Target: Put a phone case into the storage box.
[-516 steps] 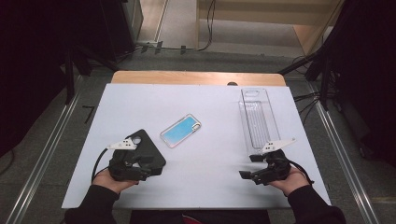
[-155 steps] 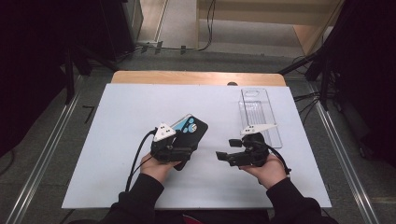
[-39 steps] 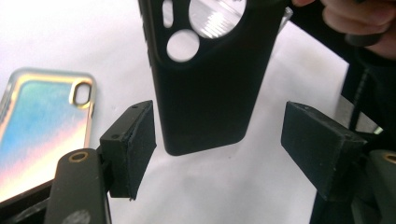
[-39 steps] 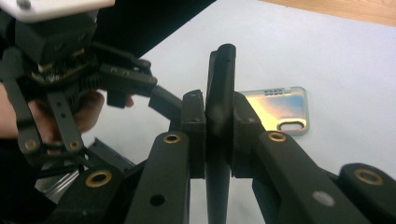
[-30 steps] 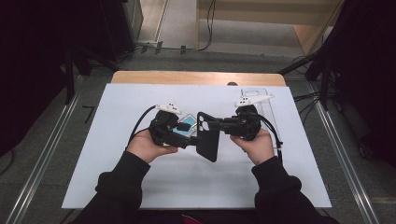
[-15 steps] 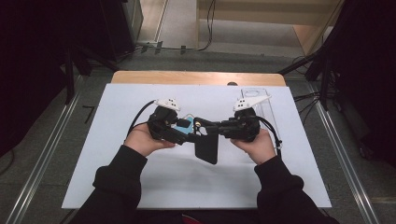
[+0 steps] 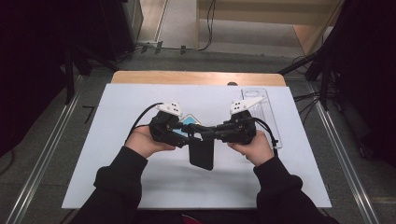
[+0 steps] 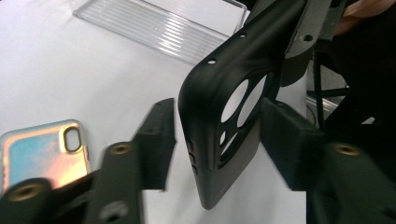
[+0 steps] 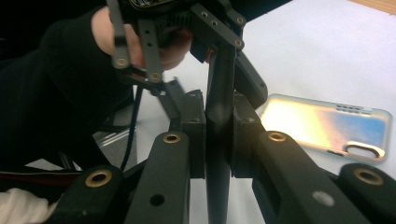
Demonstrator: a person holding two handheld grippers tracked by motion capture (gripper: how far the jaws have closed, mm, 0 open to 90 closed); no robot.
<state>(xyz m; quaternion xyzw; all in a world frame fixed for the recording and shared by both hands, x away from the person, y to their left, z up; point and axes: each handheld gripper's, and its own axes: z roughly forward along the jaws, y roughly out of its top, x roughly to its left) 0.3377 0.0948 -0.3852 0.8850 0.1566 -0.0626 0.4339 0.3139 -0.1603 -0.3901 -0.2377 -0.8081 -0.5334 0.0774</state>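
A black phone case (image 7: 201,156) with round camera holes hangs above the table between both hands. My right gripper (image 7: 208,134) is shut on it, and its pads (image 9: 194,126) press the case's thin wall (image 9: 218,116) from both sides. My left gripper (image 8: 217,135) faces it, and its jaws have just been closing around the case's (image 8: 219,93) camera end. A sliver of gap still shows at the blurred left pad (image 8: 156,137). A phone (image 7: 189,120) with a shiny blue-gold back lies flat on the white table beneath the grippers, also seen as the phone (image 8: 42,149) (image 9: 327,123) in both gripper views.
A clear ribbed plastic tray (image 7: 262,109) lies at the right back of the white table top (image 7: 116,177), seen too as the tray (image 8: 159,28) beyond the case. The person's dark sleeves come in from the front edge. Dark stands and cables ring the table.
The black case has settled from a slant to hanging straight down. The left gripper's jaws have drawn in around its upper end. Both hands stay where they were.
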